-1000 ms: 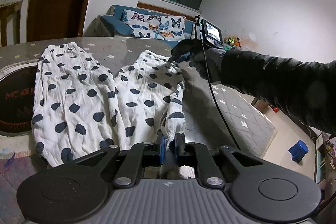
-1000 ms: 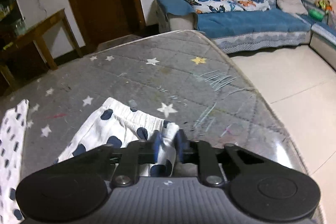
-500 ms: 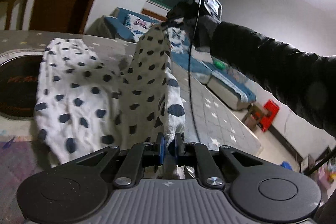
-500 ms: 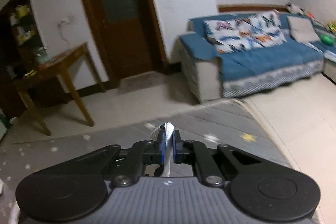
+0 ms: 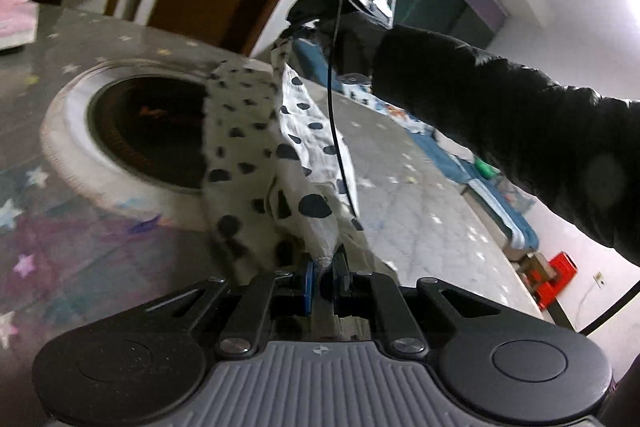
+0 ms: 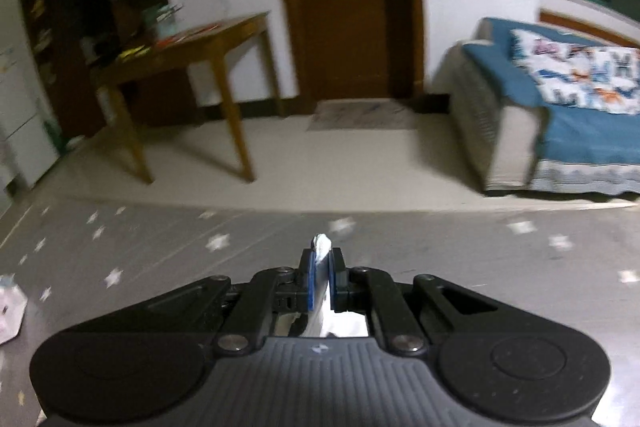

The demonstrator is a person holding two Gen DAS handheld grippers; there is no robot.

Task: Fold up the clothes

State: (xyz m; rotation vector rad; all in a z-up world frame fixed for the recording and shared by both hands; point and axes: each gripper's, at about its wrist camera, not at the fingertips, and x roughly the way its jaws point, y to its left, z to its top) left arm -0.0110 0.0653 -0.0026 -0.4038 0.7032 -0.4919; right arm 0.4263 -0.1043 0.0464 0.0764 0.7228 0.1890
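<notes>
A white garment with dark polka dots hangs stretched between both grippers above the grey star-print table. My left gripper is shut on its near end. In the left wrist view the right gripper, held by a gloved hand in a black sleeve, is raised and pinches the far end. In the right wrist view the right gripper is shut on a small white fold of the garment, and the rest of the cloth is hidden below it.
A round dark inset with a white rim sits in the table under the garment. A pink item lies at the far left. Beyond the table stand a wooden side table, a door and a blue sofa.
The right gripper has lifted its end of the garment off the table and swung it up and to the left. The cloth no longer lies flat. The left gripper has shifted and rolled, still gripping.
</notes>
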